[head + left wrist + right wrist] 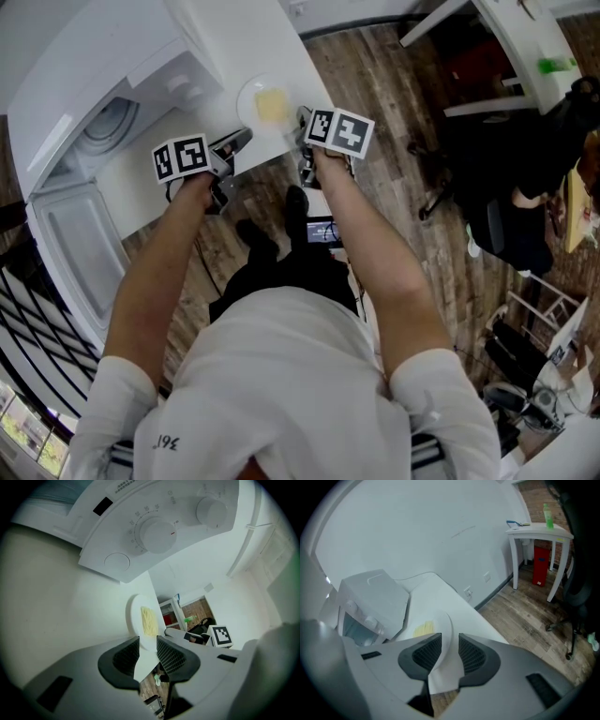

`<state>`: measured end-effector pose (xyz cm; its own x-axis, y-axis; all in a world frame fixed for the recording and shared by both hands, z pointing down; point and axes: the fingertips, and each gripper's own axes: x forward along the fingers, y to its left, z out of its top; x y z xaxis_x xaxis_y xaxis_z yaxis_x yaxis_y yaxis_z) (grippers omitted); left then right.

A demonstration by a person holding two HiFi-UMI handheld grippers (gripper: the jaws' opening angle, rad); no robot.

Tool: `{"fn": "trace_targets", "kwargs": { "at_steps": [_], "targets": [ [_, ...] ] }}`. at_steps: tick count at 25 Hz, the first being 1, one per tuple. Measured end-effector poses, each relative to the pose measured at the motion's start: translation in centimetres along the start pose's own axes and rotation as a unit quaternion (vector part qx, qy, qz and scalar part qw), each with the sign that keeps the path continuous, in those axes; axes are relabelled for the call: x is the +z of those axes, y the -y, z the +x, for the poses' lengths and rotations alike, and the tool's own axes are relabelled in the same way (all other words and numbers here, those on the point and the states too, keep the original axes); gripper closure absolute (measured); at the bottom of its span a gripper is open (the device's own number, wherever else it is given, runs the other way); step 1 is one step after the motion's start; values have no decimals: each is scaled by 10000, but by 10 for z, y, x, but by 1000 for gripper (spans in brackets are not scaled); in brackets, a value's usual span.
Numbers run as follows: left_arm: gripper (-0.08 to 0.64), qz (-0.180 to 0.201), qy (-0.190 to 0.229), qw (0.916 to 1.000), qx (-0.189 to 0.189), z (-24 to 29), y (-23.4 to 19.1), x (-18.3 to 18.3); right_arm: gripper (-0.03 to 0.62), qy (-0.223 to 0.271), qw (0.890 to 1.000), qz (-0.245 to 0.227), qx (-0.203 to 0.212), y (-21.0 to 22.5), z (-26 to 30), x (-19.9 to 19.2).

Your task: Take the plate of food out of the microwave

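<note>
plate (265,101): already out of the microwave (103,131), resting near the front edge of the white table (272,37), yellow food on it.
right gripper (450,641): jaws parted either side of the plate's rim, not squeezing; draw straight back so you don't drag it.
left gripper (148,644): spread, empty, tips just short of the plate.
table: smooth, so don't nudge the plate outward.
room: microwave door (70,253) open at your left; wood floor (394,94); side table (539,529) beyond.
</note>
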<state>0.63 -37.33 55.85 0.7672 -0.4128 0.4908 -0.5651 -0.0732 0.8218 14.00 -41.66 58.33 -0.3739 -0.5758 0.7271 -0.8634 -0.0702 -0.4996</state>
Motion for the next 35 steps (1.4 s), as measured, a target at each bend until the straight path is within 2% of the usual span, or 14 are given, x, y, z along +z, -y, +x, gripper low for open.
{"fn": "trace_targets", "kwargs": {
  "at_steps": [6,11,15,17,23,26,28,35],
  "targets": [
    [460,296,273,9991,-97,-12,12,12,500,301,9994,-131,103,-10,-16,17],
    [462,706,545,9946,-532,-19,56,28,500,762,9943,-605,446,-42,-49,52],
    [462,1218,674,9864,-875,-28,97,30,502,1034,9886,-793,748,-64,-75,65],
    [462,1407,725,9821,-1023,-35,114,30,502,1119,9863,-830,885,-74,-88,67],
    [463,1768,924,9699,-1398,-66,151,26,588,1204,9829,-775,1156,-96,-123,62],
    [472,1893,1075,9641,-1523,-88,159,23,589,1239,9810,-777,1271,-108,-139,57],
    [509,1914,1223,9611,-1570,-103,162,22,589,1271,9794,-818,1338,-116,-149,55],
    [554,2035,1520,9529,-1659,-146,165,15,589,1357,9735,-1144,1445,-132,-180,41]
  ]
}}
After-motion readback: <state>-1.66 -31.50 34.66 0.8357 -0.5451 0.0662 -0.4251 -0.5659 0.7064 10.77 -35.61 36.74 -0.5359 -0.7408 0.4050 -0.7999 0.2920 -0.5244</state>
